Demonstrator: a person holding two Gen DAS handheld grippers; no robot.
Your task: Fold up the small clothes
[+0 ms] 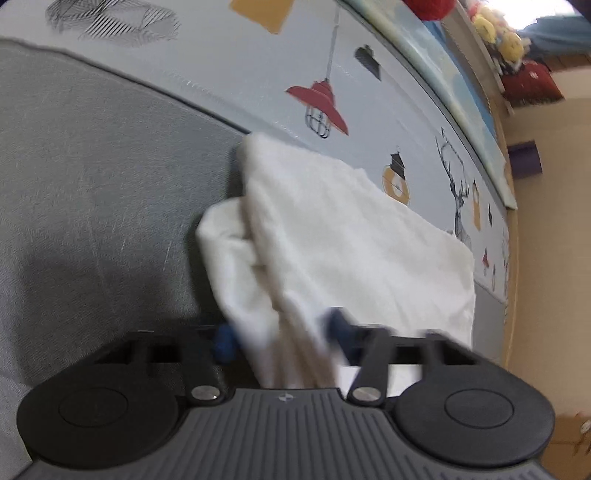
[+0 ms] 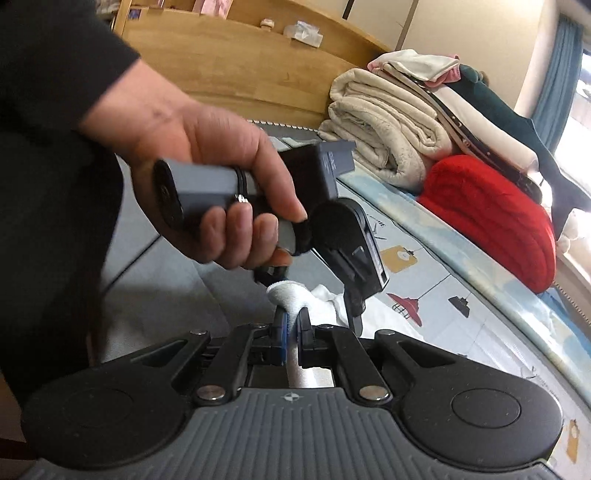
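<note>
A small white garment (image 1: 332, 236) lies partly folded on the bed, across the grey mat (image 1: 92, 184) and the printed sheet (image 1: 369, 110). In the left wrist view my left gripper (image 1: 284, 336) has its blue-padded fingers (image 1: 338, 321) spread, with bunched white cloth lying between them. In the right wrist view my right gripper (image 2: 291, 325) is shut on a fold of the white garment (image 2: 291, 295). The left gripper's body (image 2: 351, 240) and the hand holding it (image 2: 207, 173) hover just beyond it, over the same cloth.
A stack of folded blankets (image 2: 388, 125) and a red knit throw (image 2: 491, 218) sit at the bed's far end by a wooden headboard (image 2: 229, 62). Stuffed toys (image 1: 498, 33) line a shelf. A blue curtain (image 2: 557, 66) hangs at the window.
</note>
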